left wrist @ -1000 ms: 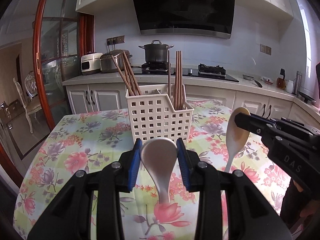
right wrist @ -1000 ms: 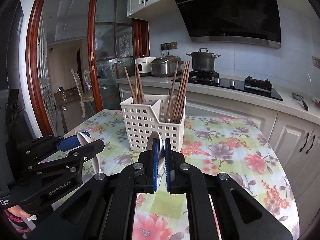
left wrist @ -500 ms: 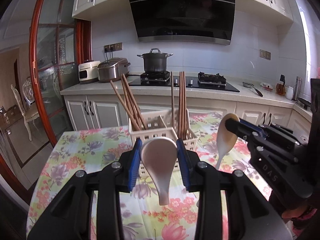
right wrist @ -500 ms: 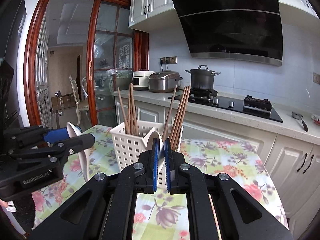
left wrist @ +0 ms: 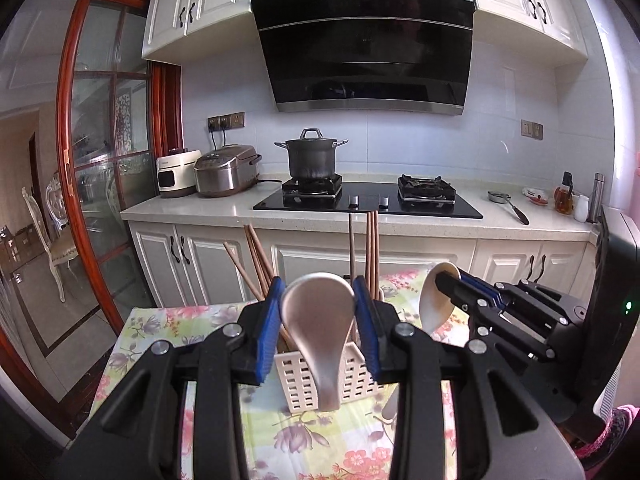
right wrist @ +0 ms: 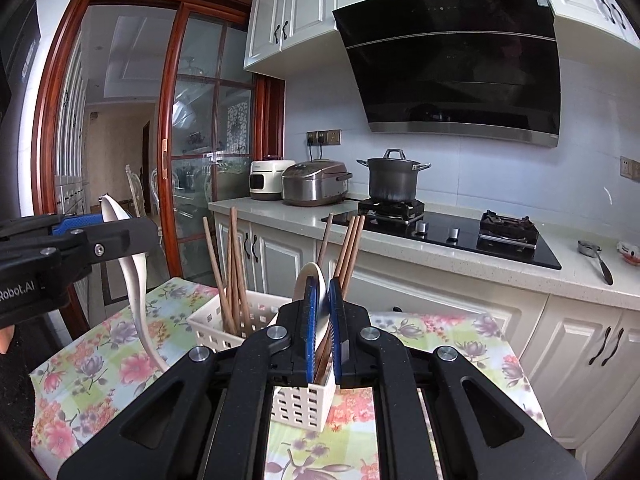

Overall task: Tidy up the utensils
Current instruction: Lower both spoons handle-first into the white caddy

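Note:
My left gripper (left wrist: 318,284) is shut on the bowl of a white spoon (left wrist: 320,320), whose handle hangs down in front of the white slotted basket (left wrist: 300,376). Brown chopsticks (left wrist: 256,268) stand in the basket's compartments. In the same view my right gripper (left wrist: 446,282) holds a second white spoon (left wrist: 432,304) just right of the basket. The right wrist view shows my right gripper (right wrist: 322,284) shut on that spoon (right wrist: 310,276) edge-on, above the basket (right wrist: 212,320). The left gripper (right wrist: 116,232) with its spoon (right wrist: 134,280) hangs left of the basket.
The basket stands on a table with a floral cloth (left wrist: 320,448). Beyond the table's far edge runs a kitchen counter (left wrist: 224,208) with a pot (left wrist: 312,158) on the stove and two rice cookers. A glass sliding door (right wrist: 196,168) is at the left.
Both grippers have risen with their spoons, so the basket sits lower in both views. The spoons now hang higher and closer over the basket. Neither grip has changed.

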{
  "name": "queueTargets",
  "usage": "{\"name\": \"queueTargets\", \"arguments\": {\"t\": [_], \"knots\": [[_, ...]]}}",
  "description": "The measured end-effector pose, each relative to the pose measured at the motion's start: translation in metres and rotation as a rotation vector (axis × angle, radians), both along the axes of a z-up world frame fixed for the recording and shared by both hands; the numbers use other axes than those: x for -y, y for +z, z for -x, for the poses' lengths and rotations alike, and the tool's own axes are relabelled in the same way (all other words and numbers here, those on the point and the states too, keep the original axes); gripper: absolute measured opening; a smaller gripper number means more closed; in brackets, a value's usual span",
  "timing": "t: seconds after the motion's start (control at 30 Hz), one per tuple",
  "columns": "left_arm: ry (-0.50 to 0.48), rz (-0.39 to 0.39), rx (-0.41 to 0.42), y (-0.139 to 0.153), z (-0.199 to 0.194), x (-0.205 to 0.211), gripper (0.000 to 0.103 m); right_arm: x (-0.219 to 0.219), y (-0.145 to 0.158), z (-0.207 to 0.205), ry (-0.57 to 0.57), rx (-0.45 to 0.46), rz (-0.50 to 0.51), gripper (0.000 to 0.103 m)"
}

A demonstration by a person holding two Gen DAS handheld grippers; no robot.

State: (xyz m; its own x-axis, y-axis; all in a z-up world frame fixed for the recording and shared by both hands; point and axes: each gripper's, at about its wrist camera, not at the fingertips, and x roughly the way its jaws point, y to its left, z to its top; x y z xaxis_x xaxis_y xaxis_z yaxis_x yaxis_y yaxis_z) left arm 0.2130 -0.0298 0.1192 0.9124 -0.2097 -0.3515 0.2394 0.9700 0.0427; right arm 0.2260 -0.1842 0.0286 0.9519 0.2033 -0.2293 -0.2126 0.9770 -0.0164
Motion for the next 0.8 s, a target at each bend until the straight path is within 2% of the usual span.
{"name": "queueTargets", "arguments": {"t": [0.43,0.8], "knots": [[0.011,0.018,0.000,0.022,-0.039,-0.003,0.034,0.000,0.013,-0.028,-0.047,0.037,0.021,0.007],[0.041,0.041,-0.014,0.019,-0.080,-0.001,0.034,0.008,0.013,-0.057,-0.103,0.073,0.015,0.007]]}}
